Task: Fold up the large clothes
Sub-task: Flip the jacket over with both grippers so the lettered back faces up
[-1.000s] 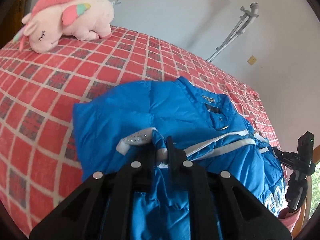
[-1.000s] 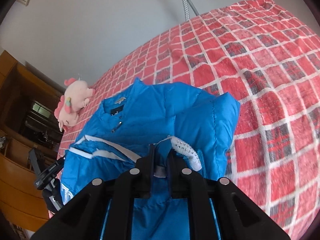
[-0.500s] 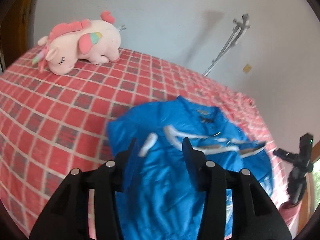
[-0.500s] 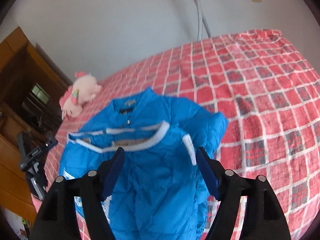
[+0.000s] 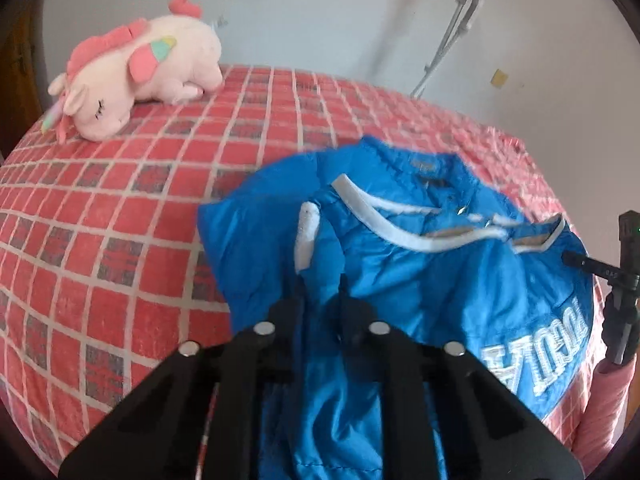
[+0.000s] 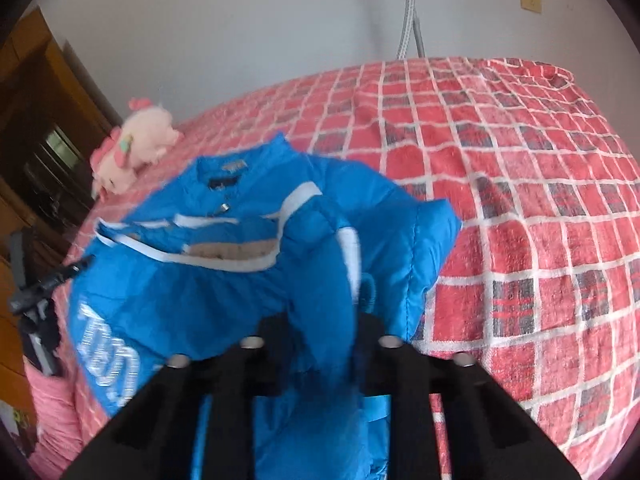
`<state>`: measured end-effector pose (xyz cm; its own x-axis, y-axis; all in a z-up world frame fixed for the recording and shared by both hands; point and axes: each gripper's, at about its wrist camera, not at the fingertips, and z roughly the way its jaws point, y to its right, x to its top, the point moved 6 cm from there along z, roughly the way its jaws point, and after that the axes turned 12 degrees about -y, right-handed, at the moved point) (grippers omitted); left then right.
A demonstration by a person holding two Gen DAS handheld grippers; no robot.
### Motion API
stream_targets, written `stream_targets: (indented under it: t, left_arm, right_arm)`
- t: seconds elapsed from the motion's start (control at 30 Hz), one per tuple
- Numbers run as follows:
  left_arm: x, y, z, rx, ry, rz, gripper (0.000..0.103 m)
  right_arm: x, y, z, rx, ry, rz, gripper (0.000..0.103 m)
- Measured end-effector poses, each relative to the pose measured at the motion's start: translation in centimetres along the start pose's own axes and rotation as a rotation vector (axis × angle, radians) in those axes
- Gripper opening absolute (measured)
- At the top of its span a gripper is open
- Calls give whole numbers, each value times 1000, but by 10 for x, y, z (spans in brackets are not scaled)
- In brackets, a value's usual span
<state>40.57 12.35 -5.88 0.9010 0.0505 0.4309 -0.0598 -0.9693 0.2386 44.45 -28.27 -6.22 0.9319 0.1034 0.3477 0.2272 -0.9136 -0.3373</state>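
Blue padded jacket (image 5: 420, 280) at frame centre on the red checked bed (image 5: 120, 240), sleeves laid across its chest. Both claws have just been closing — left claw (image 5: 320, 300) and right claw (image 6: 320, 320) each pinch jacket fabric. Folding partly done; the body fold apparently remains.

Left wrist view is taken from behind the left gripper (image 5: 320, 300), angled steeply down and close over the blue jacket (image 5: 420, 280), with the plush unicorn (image 5: 136, 64) at upper left. Right wrist view is taken likewise behind the right gripper (image 6: 320, 320), close over the jacket's opposite side. Jacket, checked red bedspread (image 6: 520, 200), plush, tripod (image 5: 620, 288) and white wall are shared.
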Motion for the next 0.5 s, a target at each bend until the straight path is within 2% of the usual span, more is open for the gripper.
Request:
stream_targets:
  t: [0.2, 0.33, 0.4, 0.5]
  left_arm:
    - [10, 10, -42, -45, 167, -19, 6]
    - [25, 19, -60, -54, 246, -38, 5]
    - [35, 22, -66, -49, 276, -41, 5]
    - [59, 26, -66, 5, 300, -23, 5]
  right_arm:
    - [7, -5, -22, 19, 68, 16, 12]
    - [18, -4, -42, 57, 112, 37, 12]
    - [31, -3, -51, 78, 124, 57, 12]
    - [56, -2, -56, 82, 131, 79, 12]
